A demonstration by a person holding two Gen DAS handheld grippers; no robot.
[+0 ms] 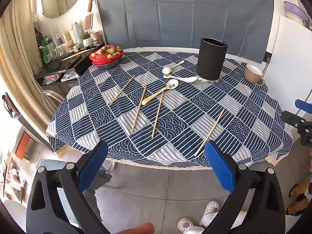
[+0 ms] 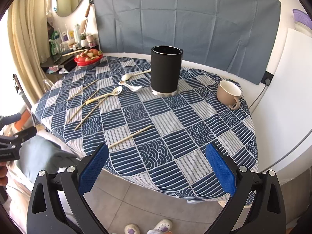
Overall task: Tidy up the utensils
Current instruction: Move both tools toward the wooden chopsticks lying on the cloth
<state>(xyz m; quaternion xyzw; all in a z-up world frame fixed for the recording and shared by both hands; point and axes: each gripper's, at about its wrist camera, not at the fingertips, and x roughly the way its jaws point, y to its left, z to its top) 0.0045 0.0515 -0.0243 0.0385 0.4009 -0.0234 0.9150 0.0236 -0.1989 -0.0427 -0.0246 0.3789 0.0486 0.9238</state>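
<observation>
Both tongs, left (image 1: 156,161) and right (image 2: 157,163), hang wide apart and empty off the desk (image 2: 195,156) edge, apparently poised to gather four scattered chopsticks (image 1: 158,115) and three spoons (image 1: 171,83) into the upright black holder (image 2: 165,70) standing behind them.

On the table (image 1: 243,117), the holder (image 1: 211,60) is standing upright toward the far side, with the mug (image 1: 253,74) sitting to its right. Three spoons (image 1: 171,83) are lying just left of the holder. Three chopsticks (image 1: 139,111) are lying nearer and further left; a fourth chopstick (image 1: 209,132) is lying apart, near the front edge. The fruit bowl (image 1: 106,56) is sitting at the far left.
</observation>
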